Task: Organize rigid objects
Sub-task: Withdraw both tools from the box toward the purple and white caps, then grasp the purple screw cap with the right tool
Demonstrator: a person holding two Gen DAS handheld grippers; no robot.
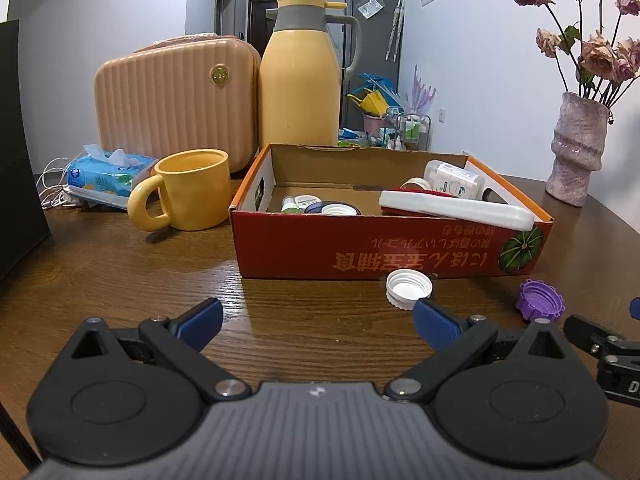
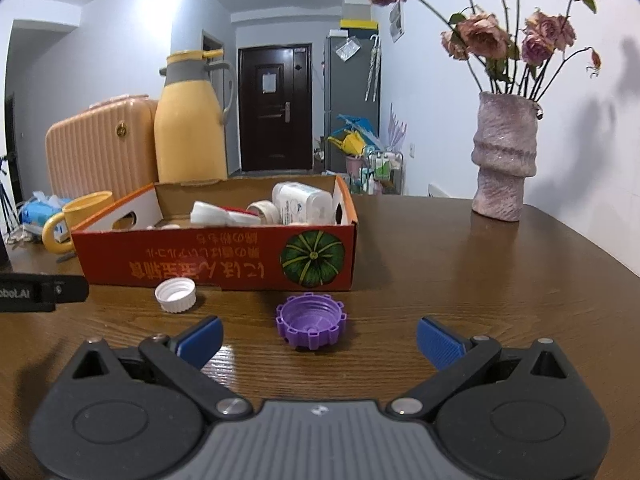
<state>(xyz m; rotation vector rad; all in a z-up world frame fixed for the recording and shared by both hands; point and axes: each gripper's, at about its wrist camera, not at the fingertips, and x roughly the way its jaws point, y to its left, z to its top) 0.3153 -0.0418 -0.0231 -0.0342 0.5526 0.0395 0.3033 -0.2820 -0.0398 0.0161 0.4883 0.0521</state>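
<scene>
Nearest in each wrist view, the left gripper (image 1: 318,322) and the right gripper (image 2: 319,339) are seen spread wide over the wooden table (image 2: 460,280), and nothing is held between the blue pads of either one. Only a black corner of the right gripper is caught at the right edge of the left view, so little of it can be made out there.

Just beyond the right gripper's tips, a purple cap (image 2: 311,321) is found lying open side up, apart from both pads. A white cap (image 1: 409,289) is set to its left, close to the left gripper's right-hand pad; whether they touch cannot be told. Bare tabletop is left to the right of the purple cap, out to the table's curved edge.

Behind both caps, a red cardboard box (image 2: 216,260) is placed, its near wall hiding much of the contents; a white case (image 1: 456,208) and a white bottle (image 2: 302,202) are seen above the rim.

Farther left, a yellow mug (image 1: 188,196) is partly covered by the box in the right view. A pink vase (image 2: 505,156) is stood far right.
</scene>
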